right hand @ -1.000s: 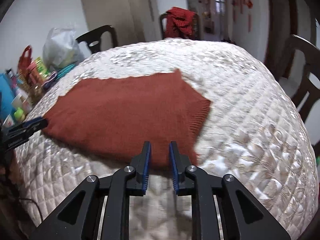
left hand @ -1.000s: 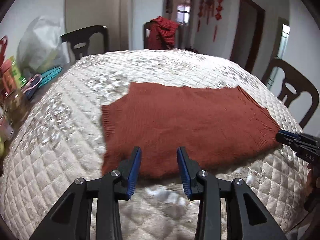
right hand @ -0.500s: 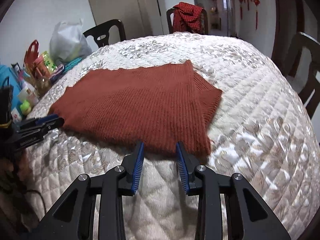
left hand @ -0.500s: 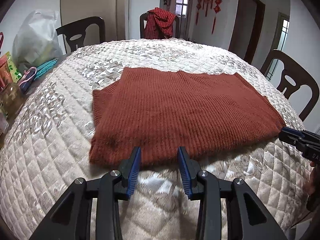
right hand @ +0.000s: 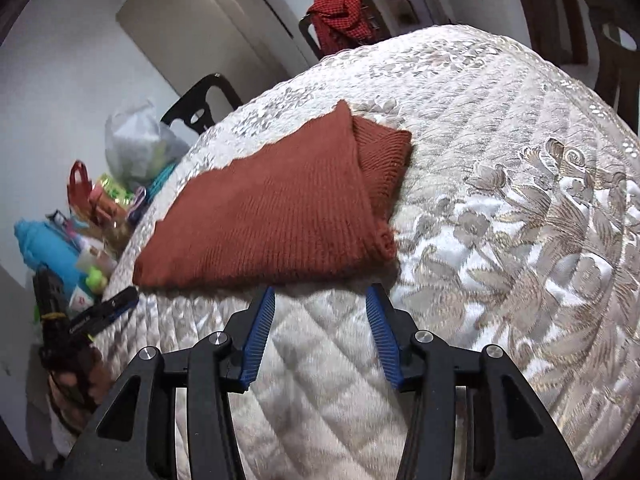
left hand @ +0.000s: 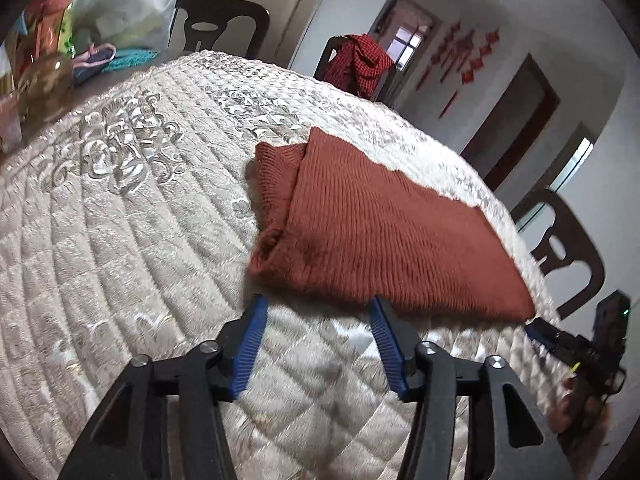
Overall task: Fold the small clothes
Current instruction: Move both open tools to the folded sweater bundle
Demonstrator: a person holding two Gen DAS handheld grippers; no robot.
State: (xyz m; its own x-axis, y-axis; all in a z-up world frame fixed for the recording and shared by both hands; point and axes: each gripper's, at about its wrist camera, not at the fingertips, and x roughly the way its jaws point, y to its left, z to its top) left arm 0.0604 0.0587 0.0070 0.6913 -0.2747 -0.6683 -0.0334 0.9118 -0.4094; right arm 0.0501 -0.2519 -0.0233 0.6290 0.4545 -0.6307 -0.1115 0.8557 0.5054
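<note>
— Lying big and wide across both views: a shiny quilted cover (left hand: pixel 120 208) with stitched flowers.

— And on top of it?

— Resting flat near the middle, a rust-red knitted sweater (left hand: pixel 380 232), folded over, with one sleeve tucked under at its end (right hand: pixel 380 152).

— Anything around the edges?

— Standing past the far side, dark chairs (left hand: pixel 224 20), one with a red checked cloth (left hand: pixel 360 60) draped on its back. Piled off to one side, a white plastic bag (right hand: pixel 136 140) and bright little packets (right hand: pixel 100 196).

— What about the claws?

— Hanging just before the near hem, the left gripper (left hand: pixel 318 316), blue pads spread wide apart, holding nothing, tips right at the sweater's edge. Whether touching it, hard to tell.

— And the other one?

— Same for the right gripper (right hand: pixel 320 300): spread wide, holding nothing, tips close to the hem near the tucked corner. Seen small in each other's view too, off beside the far ends of the sweater (left hand: pixel 560 340) (right hand: pixel 104 312).
</note>
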